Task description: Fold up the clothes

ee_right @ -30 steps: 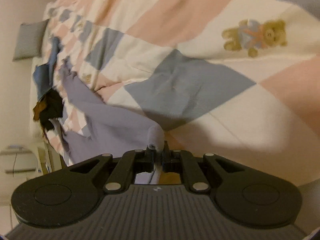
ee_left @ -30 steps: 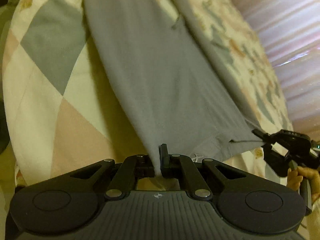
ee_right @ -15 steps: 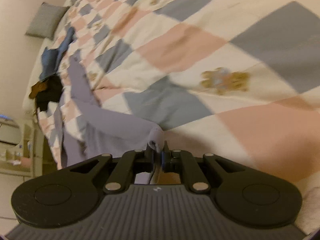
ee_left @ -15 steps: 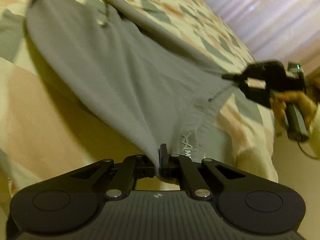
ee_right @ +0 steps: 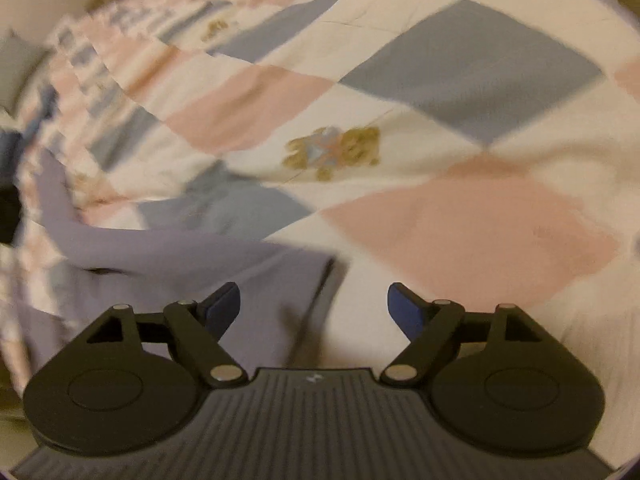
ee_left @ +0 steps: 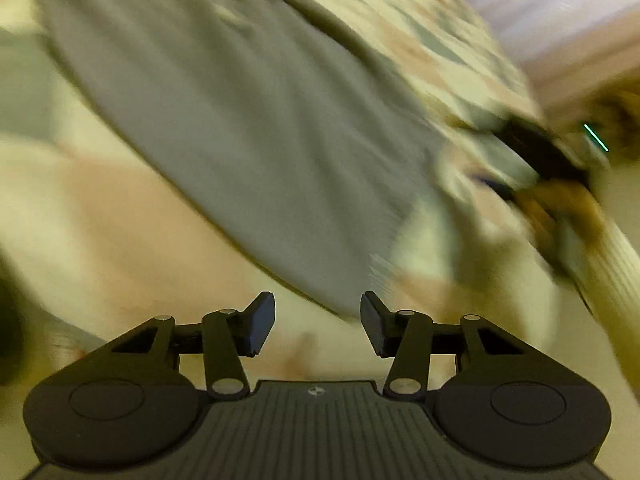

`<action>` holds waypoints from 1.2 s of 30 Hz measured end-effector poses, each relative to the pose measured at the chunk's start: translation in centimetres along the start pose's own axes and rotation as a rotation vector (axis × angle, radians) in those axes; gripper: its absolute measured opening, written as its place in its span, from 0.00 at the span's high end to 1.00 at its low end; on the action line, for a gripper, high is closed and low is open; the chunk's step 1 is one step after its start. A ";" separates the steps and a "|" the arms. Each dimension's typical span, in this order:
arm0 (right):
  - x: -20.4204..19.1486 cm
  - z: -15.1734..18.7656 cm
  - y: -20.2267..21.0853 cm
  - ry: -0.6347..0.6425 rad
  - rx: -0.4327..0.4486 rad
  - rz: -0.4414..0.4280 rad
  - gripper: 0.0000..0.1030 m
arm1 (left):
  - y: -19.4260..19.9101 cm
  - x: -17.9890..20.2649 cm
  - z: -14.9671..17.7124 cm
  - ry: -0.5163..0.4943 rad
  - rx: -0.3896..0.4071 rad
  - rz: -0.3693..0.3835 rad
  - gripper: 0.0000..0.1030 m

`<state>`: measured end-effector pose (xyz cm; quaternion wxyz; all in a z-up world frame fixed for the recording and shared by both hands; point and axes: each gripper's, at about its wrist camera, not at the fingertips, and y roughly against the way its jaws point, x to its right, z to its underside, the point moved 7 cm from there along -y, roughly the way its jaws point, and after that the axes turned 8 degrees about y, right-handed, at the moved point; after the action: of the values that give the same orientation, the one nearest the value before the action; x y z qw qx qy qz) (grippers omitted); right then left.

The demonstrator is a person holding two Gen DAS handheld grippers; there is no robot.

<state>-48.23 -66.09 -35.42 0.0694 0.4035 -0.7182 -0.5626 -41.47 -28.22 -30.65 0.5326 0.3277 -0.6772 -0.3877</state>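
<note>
Both claws were opening: left claw (ee_left: 318,326) and right claw (ee_right: 314,312) pressed on nothing. Grey garment (ee_left: 248,128) lay loose on the bed (ee_right: 460,220), soft and light; its hem seemed best to pinch. Only the left view showed a hand (ee_left: 560,204).

Quilt (ee_right: 472,68): spread over the bed, patterned in pink, grey-blue and cream diamonds.
Teddy-bear print (ee_right: 334,152): seen on a cream diamond.
Pillow (ee_right: 14,68): grey, at the far edge.
</note>
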 end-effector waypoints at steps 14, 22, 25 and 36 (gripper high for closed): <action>-6.7 13.3 0.4 -0.543 0.009 -0.002 0.24 | 5.1 -20.3 -50.4 -0.085 0.319 -0.555 0.48; -15.7 18.9 0.9 -0.733 0.141 0.184 0.24 | -2.3 -25.1 -61.1 -0.082 0.105 -0.579 0.61; -17.5 20.2 1.5 -0.786 0.179 0.197 0.24 | -3.1 -26.5 -60.2 -0.081 0.068 -0.553 0.86; -16.0 25.0 7.6 -0.933 0.295 0.304 0.24 | 10.6 -33.3 -52.9 -0.087 0.203 -0.400 0.98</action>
<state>-55.29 -36.50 -32.08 -0.2352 0.0061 -0.7952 -0.5589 17.05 -3.90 -29.95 0.3796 0.4903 -0.6568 -0.4292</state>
